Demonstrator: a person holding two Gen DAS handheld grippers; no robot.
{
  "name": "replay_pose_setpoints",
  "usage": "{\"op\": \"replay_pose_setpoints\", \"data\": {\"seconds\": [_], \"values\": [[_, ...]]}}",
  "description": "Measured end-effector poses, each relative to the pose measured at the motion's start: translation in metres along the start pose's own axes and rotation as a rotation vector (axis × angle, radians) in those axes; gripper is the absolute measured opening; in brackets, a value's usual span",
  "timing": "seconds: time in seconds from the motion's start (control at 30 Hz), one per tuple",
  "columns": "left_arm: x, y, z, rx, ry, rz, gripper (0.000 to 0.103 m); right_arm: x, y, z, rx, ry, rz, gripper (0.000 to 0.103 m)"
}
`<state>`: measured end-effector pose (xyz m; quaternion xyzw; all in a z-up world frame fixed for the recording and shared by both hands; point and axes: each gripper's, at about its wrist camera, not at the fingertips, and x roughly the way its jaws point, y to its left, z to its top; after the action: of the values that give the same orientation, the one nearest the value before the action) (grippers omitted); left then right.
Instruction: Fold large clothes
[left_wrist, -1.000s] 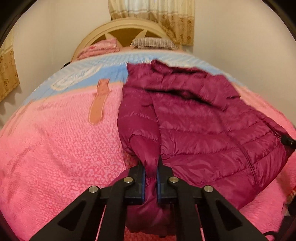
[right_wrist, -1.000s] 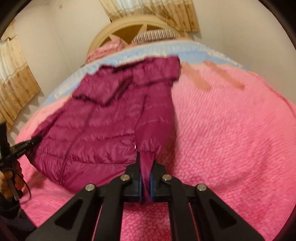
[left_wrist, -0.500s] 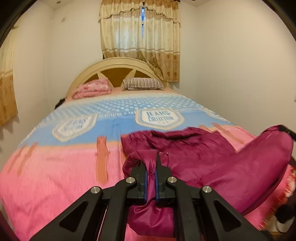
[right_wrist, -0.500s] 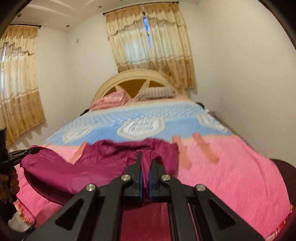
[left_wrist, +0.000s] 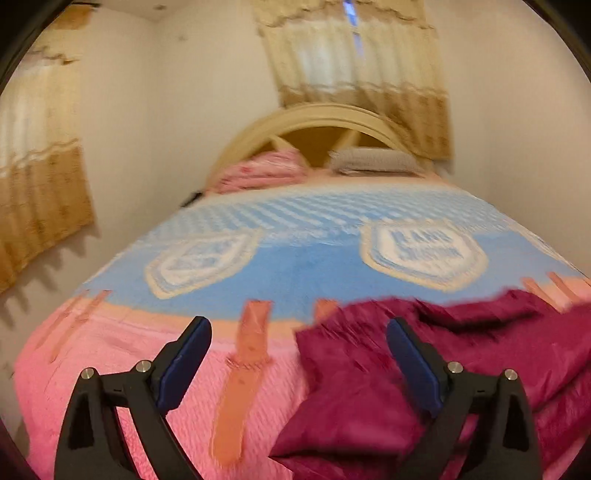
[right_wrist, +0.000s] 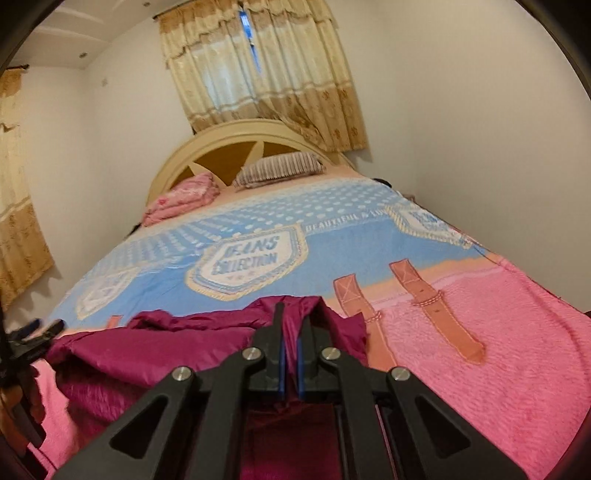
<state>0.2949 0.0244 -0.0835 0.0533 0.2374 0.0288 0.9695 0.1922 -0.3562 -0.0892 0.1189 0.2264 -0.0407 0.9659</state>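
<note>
The jacket (left_wrist: 424, 369), a maroon puffer, lies bunched in a soft heap on the pink near end of the bed (left_wrist: 110, 369), with the blue part of the bedspread (right_wrist: 258, 221) beyond it. My left gripper (left_wrist: 299, 343) is spread wide with nothing between its fingers; the jacket sits just to the right of it, under the right-hand finger. My right gripper (right_wrist: 290, 332) is nearly closed, its pads almost together, and jacket fabric shows around and below the fingers, but I cannot tell whether any is actually pinched. I judge that a lengthwise fold has just been laid over, with the left side let go. The next move calls for freeing the right side as well, then finding a fresh edge to grasp, since the puffy cloth looks slippery and likely to spring open.
</note>
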Motion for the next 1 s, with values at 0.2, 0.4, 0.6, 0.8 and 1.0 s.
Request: {"op": "replay_pose_setpoints", "data": {"seconds": [0.2, 0.4, 0.6, 0.8, 1.0], "values": [[0.063, -0.007, 0.004, -0.047, 0.072, 0.093, 0.096, 0.043, -0.004, -0.004, 0.021, 0.006, -0.046, 0.013], [0.103, -0.005, 0.027, -0.127, 0.084, 0.111, 0.096, 0.075, -0.015, -0.003, 0.055, 0.022, -0.14, 0.063], [0.115, 0.005, 0.032, -0.218, 0.115, 0.173, 0.096, 0.089, -0.011, 0.003, 0.027, -0.002, -0.194, 0.079], [0.071, 0.009, 0.03, -0.237, -0.003, 0.244, 0.096, 0.094, 0.016, 0.0, -0.112, 0.013, -0.229, 0.079], [0.051, -0.044, 0.019, -0.08, -0.043, 0.146, 0.097, 0.099, 0.063, -0.003, -0.194, 0.062, -0.147, 0.079]]}}
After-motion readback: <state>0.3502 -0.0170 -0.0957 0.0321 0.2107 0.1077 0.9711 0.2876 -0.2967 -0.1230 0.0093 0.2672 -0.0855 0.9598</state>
